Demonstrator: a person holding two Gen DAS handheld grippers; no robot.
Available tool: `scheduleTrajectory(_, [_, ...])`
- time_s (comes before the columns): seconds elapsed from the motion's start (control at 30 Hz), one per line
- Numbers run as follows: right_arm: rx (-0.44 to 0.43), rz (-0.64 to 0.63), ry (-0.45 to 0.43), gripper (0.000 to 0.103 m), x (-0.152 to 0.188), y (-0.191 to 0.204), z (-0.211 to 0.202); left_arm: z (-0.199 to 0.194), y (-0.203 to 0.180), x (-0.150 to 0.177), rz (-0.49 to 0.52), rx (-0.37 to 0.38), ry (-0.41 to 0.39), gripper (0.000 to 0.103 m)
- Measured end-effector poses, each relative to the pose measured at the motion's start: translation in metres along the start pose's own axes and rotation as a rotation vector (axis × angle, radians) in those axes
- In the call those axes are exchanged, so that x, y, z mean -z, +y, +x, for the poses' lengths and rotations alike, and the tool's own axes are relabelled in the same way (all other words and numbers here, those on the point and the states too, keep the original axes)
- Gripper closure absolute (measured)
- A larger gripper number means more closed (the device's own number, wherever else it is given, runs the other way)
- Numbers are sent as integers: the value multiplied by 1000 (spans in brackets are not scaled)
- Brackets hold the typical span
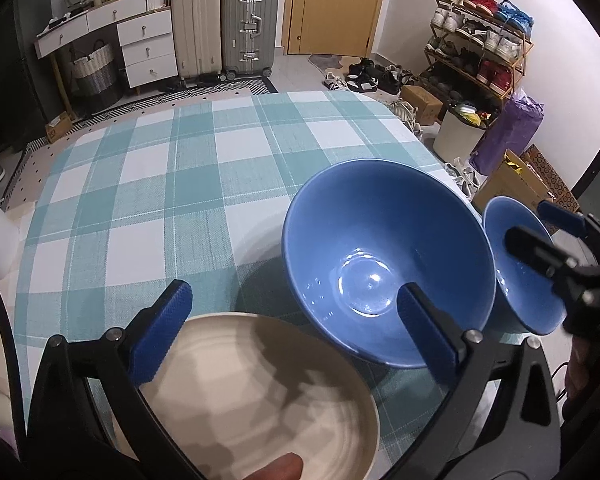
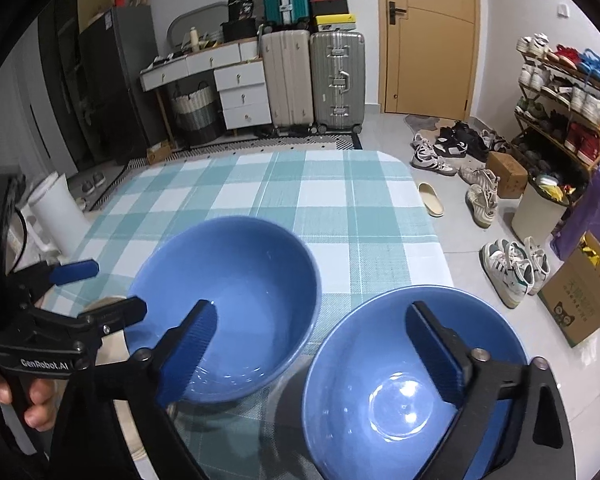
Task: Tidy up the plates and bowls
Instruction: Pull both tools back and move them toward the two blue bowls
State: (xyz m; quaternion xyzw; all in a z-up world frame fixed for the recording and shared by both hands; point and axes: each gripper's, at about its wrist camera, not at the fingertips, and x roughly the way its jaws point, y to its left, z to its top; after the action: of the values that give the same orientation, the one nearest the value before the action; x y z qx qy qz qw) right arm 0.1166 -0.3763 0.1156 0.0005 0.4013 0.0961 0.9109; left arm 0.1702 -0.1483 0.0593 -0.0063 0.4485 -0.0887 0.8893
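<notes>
While both grippers are hanging spread over the checked tablecloth, we are taking the large blue bowl as our landmark and planning the nesting step around it. It is standing upright near the front of the cloth. The smaller blue bowl is sitting just beside it, toward the shoe-rack side, rims close but, as far as we can tell, not touching. A cream plate is lying on the opposite side of the landmark bowl, nearer to us, its edge close to the bowl's base.

We are holding the left gripper wide, with one finger over the plate and the other in front of the landmark bowl's near wall; it is holding nothing. We are holding the right gripper equally wide, straddling the gap between the two bowls, with one finger over the smaller bowl's hollow; it too is empty.

We are judging the step in hand to be a rim grasp on the smaller bowl, most likely for stacking it inside the landmark bowl. To do it well, we are recommending one pad inside the wall and one outside, seated deep on the rim. Glazed surfaces are probably slippery, so we are advising a firm, level lift, clearing the landmark bowl's rim before lowering at its centre.
</notes>
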Motion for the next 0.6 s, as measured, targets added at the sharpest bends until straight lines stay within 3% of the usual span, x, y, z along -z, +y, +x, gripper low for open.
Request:
scheduleTrajectory(0.33, [33, 39, -28, 1, 10, -25, -31, -24, -15, 11, 3, 14, -24, 1])
scheduleTrajectory(0.6, [87, 83, -56, 1, 29, -56, -59, -43, -41, 27, 2, 80, -21, 1])
